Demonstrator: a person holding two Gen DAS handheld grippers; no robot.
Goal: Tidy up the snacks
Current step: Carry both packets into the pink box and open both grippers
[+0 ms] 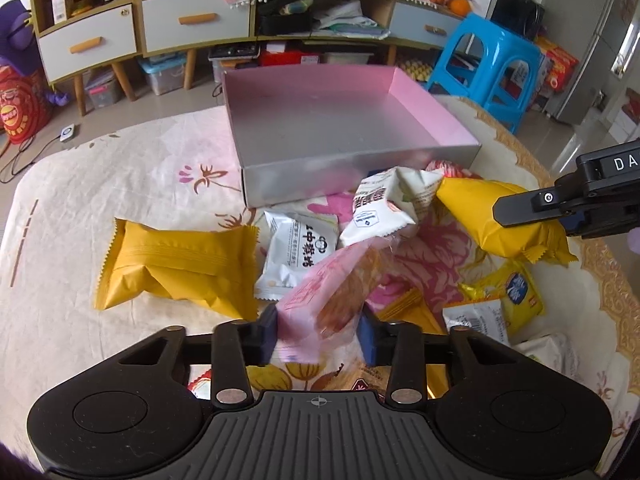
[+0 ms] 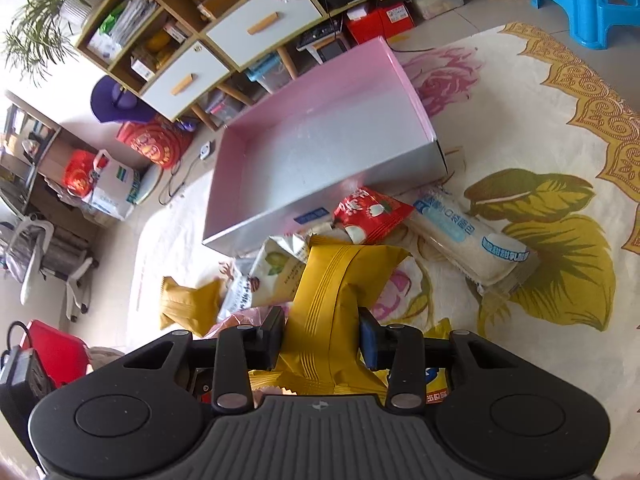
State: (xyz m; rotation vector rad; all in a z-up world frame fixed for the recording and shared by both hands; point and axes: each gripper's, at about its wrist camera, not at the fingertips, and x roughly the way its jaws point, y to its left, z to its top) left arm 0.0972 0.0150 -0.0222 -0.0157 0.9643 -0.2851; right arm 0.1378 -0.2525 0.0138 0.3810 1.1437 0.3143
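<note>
My left gripper (image 1: pixel 320 336) is shut on a pink snack packet (image 1: pixel 324 292) with a brown pastry showing inside, held just above the cloth. My right gripper (image 2: pixel 322 338) is shut on a yellow snack packet (image 2: pixel 332 296), whose far end sticks out forward; from the left wrist view the same yellow packet (image 1: pixel 496 216) hangs from the right gripper's fingers (image 1: pixel 528 204) at the right. The pink-walled box (image 1: pixel 344 128) with a silver floor stands empty beyond both packets, and shows as the box (image 2: pixel 320 148) in the right wrist view.
Loose snacks lie on the flowered cloth: another yellow packet (image 1: pixel 180 264), white packets (image 1: pixel 296 252), a red packet (image 2: pixel 372 212), a long white roll pack (image 2: pixel 468 244). A blue stool (image 1: pixel 488 68) and a low cabinet (image 1: pixel 168 28) stand behind the table.
</note>
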